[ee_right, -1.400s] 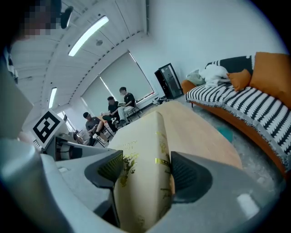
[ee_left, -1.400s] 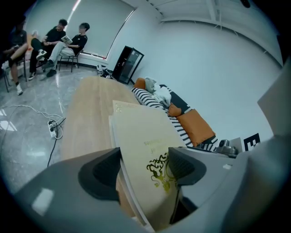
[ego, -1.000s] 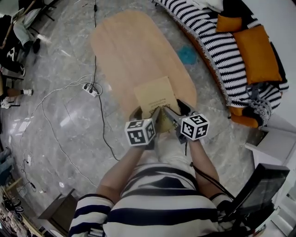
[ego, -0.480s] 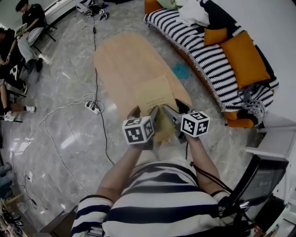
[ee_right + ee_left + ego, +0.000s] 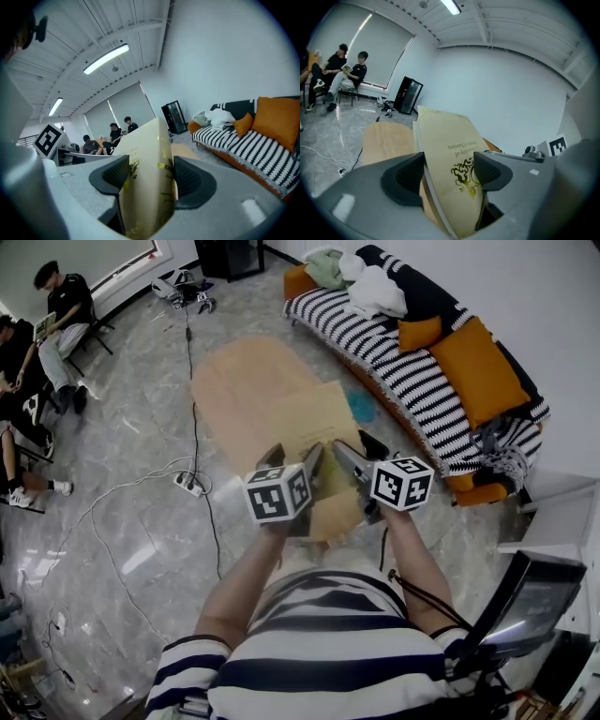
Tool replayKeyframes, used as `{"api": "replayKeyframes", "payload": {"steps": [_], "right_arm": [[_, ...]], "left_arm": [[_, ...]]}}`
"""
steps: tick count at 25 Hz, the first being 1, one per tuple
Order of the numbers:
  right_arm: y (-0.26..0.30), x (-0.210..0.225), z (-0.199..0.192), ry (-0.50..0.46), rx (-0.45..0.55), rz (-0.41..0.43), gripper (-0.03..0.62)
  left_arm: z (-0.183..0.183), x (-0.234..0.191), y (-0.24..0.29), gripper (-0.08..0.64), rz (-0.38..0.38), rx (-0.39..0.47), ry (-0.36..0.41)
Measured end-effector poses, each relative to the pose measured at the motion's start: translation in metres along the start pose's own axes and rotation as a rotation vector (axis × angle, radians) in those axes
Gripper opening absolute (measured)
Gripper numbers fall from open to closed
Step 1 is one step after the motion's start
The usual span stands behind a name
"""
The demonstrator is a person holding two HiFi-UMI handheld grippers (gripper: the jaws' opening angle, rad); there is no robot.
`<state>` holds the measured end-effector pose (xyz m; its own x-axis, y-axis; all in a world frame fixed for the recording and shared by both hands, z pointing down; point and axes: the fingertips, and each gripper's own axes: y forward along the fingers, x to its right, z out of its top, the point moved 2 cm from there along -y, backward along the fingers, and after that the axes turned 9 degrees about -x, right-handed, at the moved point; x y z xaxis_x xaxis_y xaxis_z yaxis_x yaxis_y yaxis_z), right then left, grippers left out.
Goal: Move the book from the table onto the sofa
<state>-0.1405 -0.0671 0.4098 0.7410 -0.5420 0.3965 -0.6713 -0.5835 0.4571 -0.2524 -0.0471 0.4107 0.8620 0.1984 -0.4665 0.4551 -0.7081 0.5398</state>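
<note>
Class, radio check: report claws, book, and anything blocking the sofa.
Left claw shut on book; right claw too, just closed tighter. Book held off table. Way to sofa looks open.

1. The book (image 5: pixel 314 418) has been raised from the table (image 5: pixel 234 381), and it is now seen higher against the tabletop.
2. The left gripper (image 5: pixel 298 463) and the right gripper (image 5: pixel 354 454) have been carried upward with it.
3. The right gripper's jaws have just been closing slightly, with the book between them.
4. More of the sofa (image 5: pixel 412 371) and the seated people (image 5: pixel 56 306) have been brought into the head view.
</note>
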Motion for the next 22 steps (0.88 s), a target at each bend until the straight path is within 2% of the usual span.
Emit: {"api": "replayKeyframes", "payload": {"steps": [4, 10, 16, 22], "right_arm": [[-0.012, -0.013, 0.022, -0.018, 0.047, -0.028, 0.287], [-0.032, -0.011, 0.034, -0.015, 0.093, -0.044, 0.285], [-0.052, 0.005, 0.041, 0.001, 0.127, -0.032, 0.282], [-0.096, 0.037, 0.056, -0.016, 0.149, -0.052, 0.278]], "left_arm": [[0.021, 0.009, -0.013, 0.339, -0.031, 0.030, 0.032], [0.031, 0.029, -0.017, 0.339, -0.052, 0.041, 0.068], [0.036, 0.055, -0.010, 0.334, -0.045, 0.070, 0.074], [0.039, 0.106, 0.007, 0.333, -0.067, 0.091, 0.072]]}}
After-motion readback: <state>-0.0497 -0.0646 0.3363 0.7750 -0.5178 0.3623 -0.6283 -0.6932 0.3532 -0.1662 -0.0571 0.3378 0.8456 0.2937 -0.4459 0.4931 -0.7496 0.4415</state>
